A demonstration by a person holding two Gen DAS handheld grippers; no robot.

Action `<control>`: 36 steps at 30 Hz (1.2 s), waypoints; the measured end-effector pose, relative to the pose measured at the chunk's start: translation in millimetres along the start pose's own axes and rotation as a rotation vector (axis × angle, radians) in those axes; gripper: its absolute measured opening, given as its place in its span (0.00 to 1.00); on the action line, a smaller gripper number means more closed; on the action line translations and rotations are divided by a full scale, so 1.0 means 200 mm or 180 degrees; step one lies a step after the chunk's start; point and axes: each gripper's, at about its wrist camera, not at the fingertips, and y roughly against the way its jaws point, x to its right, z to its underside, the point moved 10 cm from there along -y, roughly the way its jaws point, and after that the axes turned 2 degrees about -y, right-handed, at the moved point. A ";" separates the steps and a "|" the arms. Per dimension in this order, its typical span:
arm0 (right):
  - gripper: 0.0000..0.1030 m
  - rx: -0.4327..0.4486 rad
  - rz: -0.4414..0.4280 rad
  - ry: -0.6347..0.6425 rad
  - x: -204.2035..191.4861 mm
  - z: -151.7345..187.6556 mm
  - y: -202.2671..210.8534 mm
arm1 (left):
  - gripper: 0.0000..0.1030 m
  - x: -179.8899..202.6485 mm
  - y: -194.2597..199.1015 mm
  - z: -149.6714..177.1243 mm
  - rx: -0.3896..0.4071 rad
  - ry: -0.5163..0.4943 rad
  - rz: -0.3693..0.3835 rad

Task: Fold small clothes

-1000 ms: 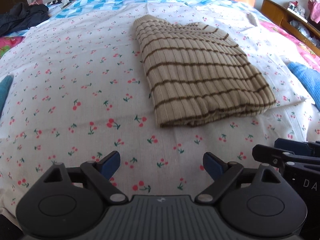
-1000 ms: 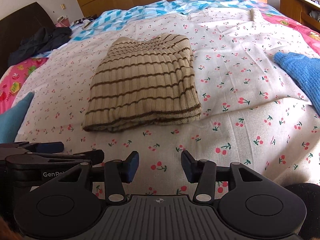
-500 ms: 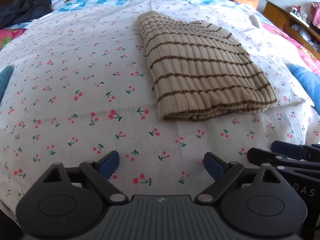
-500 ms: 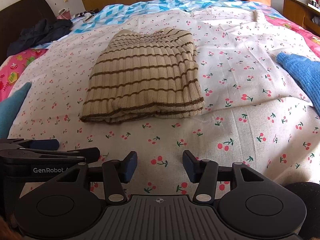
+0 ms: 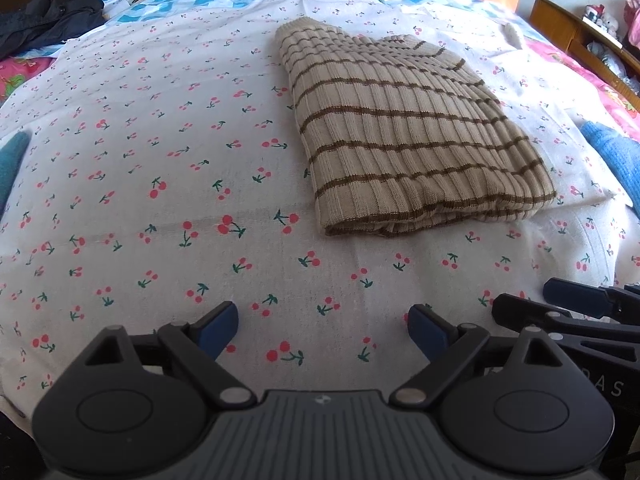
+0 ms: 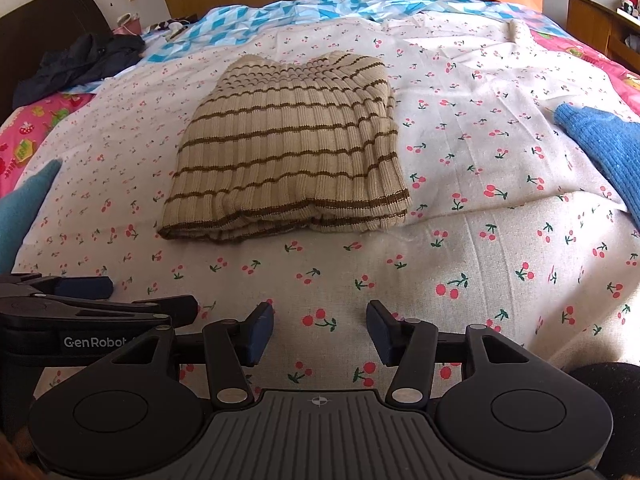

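A beige ribbed sweater with brown stripes (image 5: 404, 132) lies folded into a rectangle on the cherry-print sheet (image 5: 160, 184); it also shows in the right wrist view (image 6: 288, 148). My left gripper (image 5: 322, 330) is open and empty, hovering over the sheet short of the sweater's near edge. My right gripper (image 6: 320, 330) is open and empty, also short of the sweater. Each gripper shows at the edge of the other's view: the right gripper (image 5: 576, 312) and the left gripper (image 6: 80, 300).
A blue knit garment (image 6: 600, 144) lies at the right. A teal item (image 6: 24, 208) lies at the left. Dark clothes (image 6: 84, 64) lie at the far left by a blue patterned quilt (image 6: 280, 16). Wooden furniture (image 5: 576, 28) stands at the right.
Both grippers have moved slightly forward toward the folded sweater, which looks larger and nearer. Both stay open and empty. The sweater has not moved.
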 end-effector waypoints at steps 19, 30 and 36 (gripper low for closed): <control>0.51 -0.0015 -0.0004 -0.0003 0.00 0.01 -0.01 | 0.94 0.00 0.00 0.01 0.0000 -0.0022 -0.0055; 0.51 0.0000 0.0012 0.0015 0.01 0.00 -0.01 | 0.93 0.00 0.00 0.00 -0.0006 -0.0039 -0.0095; 0.51 0.0003 0.0008 0.0014 0.01 0.00 -0.01 | 0.93 -0.01 0.01 0.01 -0.0011 -0.0028 -0.0102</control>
